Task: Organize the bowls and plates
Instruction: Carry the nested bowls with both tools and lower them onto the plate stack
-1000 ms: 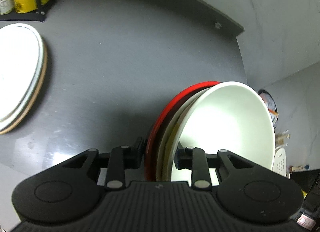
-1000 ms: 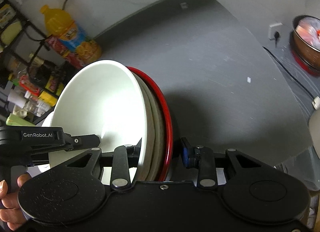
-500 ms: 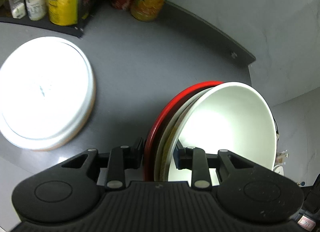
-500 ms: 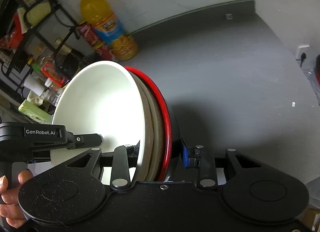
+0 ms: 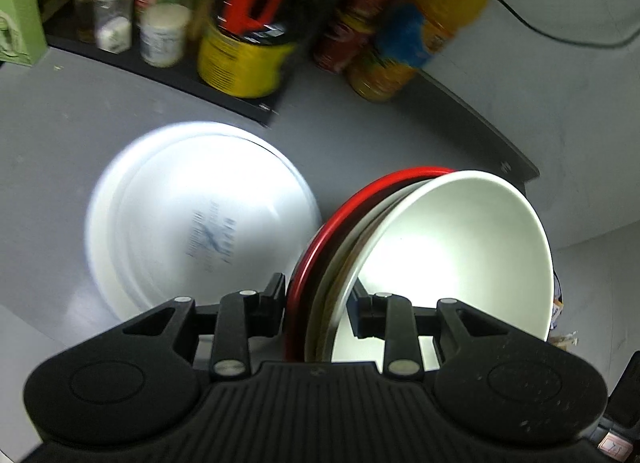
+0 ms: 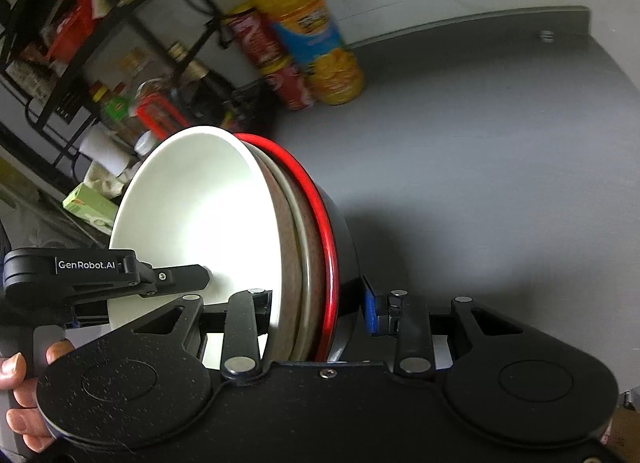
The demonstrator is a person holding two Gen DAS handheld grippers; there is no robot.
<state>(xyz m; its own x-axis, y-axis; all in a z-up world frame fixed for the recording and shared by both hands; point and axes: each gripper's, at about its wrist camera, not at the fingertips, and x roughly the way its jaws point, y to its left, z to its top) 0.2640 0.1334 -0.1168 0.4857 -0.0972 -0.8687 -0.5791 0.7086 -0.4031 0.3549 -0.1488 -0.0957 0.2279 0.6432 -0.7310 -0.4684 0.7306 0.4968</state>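
Grey tabletop (image 5: pixel 120 111) with a cluttered spice rack (image 5: pixel 168 23) and an orange juice bottle (image 6: pixel 308 31) at the far side, and both the left gripper (image 5: pixel 316 303) and right gripper (image 6: pixel 316 303) are clamped on opposite rims of a nested bowl stack (image 5: pixel 440 263), white inside, red-rimmed outside, carried on edge in the air. If either squeeze loosens, I'd guess the inner bowls slide out or the stack clips the white plates (image 5: pixel 200 231) lying flat on the left. Compared with a second ago, those plates have come in much closer and the rack's now in view.
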